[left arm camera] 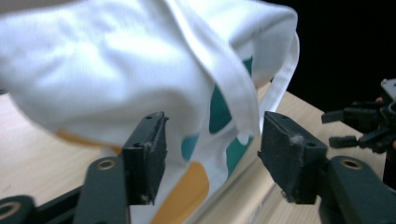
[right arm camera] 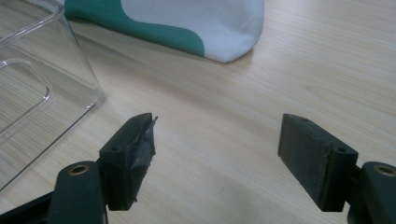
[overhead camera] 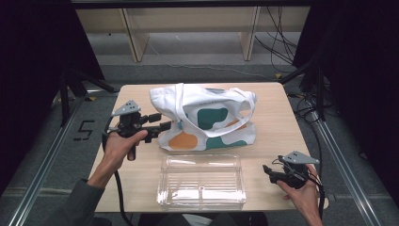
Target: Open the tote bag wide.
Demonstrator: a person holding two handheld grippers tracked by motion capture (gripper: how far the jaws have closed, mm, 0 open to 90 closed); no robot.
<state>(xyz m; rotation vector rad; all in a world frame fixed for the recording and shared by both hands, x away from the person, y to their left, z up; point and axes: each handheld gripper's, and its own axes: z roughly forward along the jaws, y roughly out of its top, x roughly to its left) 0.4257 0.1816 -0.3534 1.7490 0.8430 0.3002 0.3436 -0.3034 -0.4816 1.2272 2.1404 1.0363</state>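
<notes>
A white tote bag (overhead camera: 207,117) with teal and orange blobs lies in the middle of the wooden table (overhead camera: 275,122), its straps draped over the top. My left gripper (overhead camera: 161,121) is held above the table at the bag's left end, pointing into it. In the left gripper view the bag's cloth (left arm camera: 116,70) and a strap sit between the jaws of my left gripper (left arm camera: 212,135), with a gap still showing at the right pad. My right gripper (overhead camera: 269,172) rests open near the front right edge; in its own view the right gripper (right arm camera: 217,135) has only bare wood between its pads.
A clear plastic box (overhead camera: 202,158) stands empty in front of the bag, its corner (right arm camera: 42,93) left of my right gripper. The bag's lower corner (right arm camera: 210,28) lies ahead of that gripper. Wooden shelf legs and cables sit on the floor behind the table.
</notes>
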